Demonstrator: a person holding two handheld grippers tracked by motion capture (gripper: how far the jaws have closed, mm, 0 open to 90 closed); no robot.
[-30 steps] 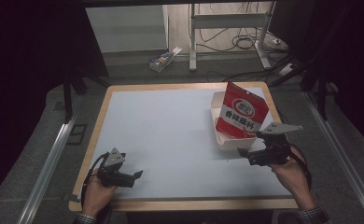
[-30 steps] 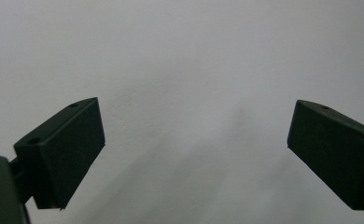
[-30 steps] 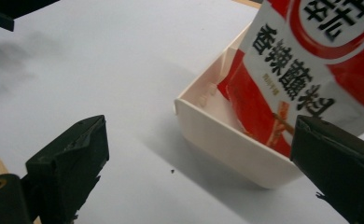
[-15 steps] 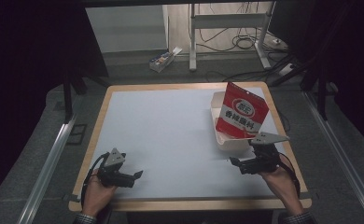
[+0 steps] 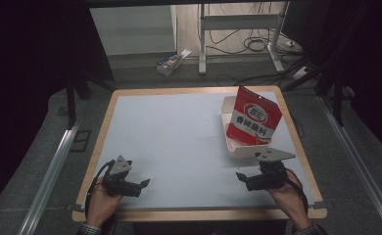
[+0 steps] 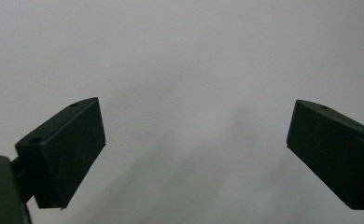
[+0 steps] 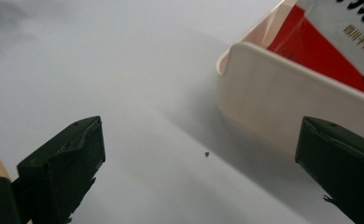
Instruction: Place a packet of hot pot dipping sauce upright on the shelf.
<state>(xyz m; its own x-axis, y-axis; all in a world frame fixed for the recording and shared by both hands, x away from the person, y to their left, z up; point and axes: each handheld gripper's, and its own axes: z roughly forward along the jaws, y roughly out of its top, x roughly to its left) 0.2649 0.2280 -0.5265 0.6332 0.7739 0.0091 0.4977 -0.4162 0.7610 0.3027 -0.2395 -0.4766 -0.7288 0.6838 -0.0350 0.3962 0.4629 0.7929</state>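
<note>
High view: red packet [image 5: 254,118] stands in white tray [image 5: 234,145] at table [image 5: 179,142] right side; right gripper [image 5: 241,177] near tray.

Left gripper view: left gripper [image 6: 194,154] jaws wide apart, empty.

Right gripper view: jaws wide apart, empty, tray just beyond.

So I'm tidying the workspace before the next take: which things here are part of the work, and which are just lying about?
Part of the work:
- red snack bag, standing in the tray
- white tray
- right gripper, open, nearest the tray
- left gripper, open, over bare table

Lying about:
- small box on the floor
- cables behind the table
</note>
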